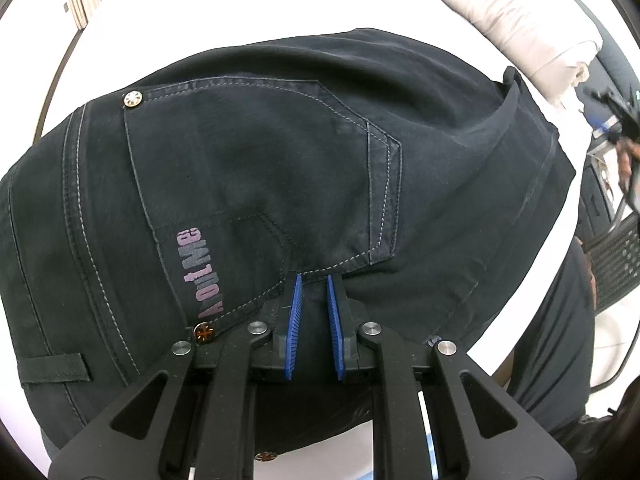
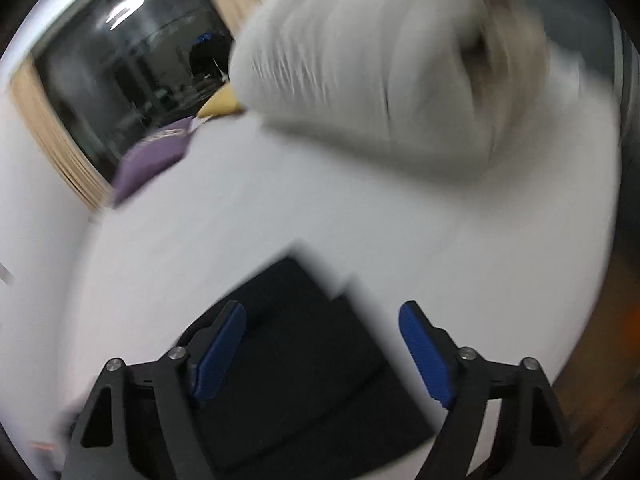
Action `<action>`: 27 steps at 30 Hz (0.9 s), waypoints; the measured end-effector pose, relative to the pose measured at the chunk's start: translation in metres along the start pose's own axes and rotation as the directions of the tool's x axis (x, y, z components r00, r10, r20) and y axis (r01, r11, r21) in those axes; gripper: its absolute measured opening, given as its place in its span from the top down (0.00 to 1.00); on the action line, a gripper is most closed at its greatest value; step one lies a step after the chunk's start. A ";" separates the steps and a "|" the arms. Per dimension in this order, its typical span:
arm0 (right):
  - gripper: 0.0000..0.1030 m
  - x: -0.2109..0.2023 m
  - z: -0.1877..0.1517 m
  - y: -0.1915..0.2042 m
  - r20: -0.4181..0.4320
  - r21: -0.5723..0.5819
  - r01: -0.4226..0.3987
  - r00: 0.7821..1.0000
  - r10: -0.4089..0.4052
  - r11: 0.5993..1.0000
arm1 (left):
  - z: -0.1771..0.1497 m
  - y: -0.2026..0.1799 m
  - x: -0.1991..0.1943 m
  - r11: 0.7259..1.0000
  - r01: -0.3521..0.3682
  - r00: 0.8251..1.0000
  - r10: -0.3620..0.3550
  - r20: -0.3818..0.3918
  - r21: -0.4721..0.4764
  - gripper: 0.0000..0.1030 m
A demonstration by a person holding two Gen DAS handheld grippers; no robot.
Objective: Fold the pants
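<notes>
left gripper (image 1: 314, 280) clamped on dark pants (image 1: 280, 152) (pocket edge), right gripper (image 2: 322, 316) wide, empty

White tabletop (image 2: 360, 220) underneath, dark window (image 2: 132, 80) with pale wooden frame (image 2: 52, 148) beyond; purple booklet (image 2: 154, 158) near the table's far edge, blurred.

1. The left wrist view looks steeply down, very close over the dark pants (image 1: 280, 160), which fill most of the frame; the white table (image 1: 120, 40) shows along the upper edge.
2. The right wrist view, blurred, looks across the table (image 2: 320, 220) from higher up, pants (image 2: 304, 352) at the lower centre.
3. Both views share the pants, the table and a pale cloth heap (image 1: 512, 20) (image 2: 380, 80) at the upper right.
</notes>
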State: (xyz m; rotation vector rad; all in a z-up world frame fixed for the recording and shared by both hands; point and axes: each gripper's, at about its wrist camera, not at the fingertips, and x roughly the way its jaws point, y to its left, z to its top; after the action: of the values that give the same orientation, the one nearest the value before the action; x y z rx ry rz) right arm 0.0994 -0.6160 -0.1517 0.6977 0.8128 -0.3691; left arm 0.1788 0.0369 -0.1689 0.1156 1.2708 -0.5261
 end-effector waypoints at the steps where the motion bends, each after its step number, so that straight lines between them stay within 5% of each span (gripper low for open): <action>1: 0.28 0.008 -0.017 -0.010 -0.042 0.076 -0.038 0.998 0.041 0.996 | 0.000 -0.001 0.000 1.000 0.000 1.000 0.000 0.000 -0.001 0.87; 4: 0.38 0.033 -0.068 -0.032 -0.125 0.278 -0.121 0.979 0.160 0.953 | 0.000 -0.003 0.000 1.000 -0.006 1.000 0.006 0.004 -0.006 0.87; 7: 0.41 0.055 -0.099 -0.033 -0.133 0.392 -0.125 0.973 0.191 0.911 | -0.002 -0.006 0.001 1.000 -0.010 1.000 0.010 0.004 -0.003 0.87; 11: 0.44 0.067 -0.098 -0.023 -0.102 0.463 -0.145 0.971 0.215 0.874 | -0.003 -0.005 0.002 1.000 -0.005 1.000 0.005 0.007 -0.012 0.87; 14: 0.91 0.083 -0.091 -0.021 -0.116 0.463 -0.163 0.963 0.242 0.871 | -0.005 -0.005 0.001 1.000 -0.004 1.000 0.004 0.010 -0.011 0.87; 23: 0.96 0.028 -0.109 -0.056 0.071 0.572 -0.208 0.976 0.205 0.793 | -0.007 -0.004 -0.001 1.000 -0.007 1.000 0.007 0.009 -0.010 0.87; 27: 0.96 0.015 -0.137 -0.073 0.080 0.637 -0.161 0.986 0.143 0.754 | -0.007 -0.009 -0.001 1.000 -0.013 1.000 0.013 0.007 -0.003 0.87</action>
State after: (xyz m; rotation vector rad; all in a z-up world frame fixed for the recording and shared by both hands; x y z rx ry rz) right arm -0.0038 -0.5747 -0.2605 1.3976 0.5862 -0.5156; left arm 0.1689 0.0319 -0.1681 0.1191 1.2632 -0.5130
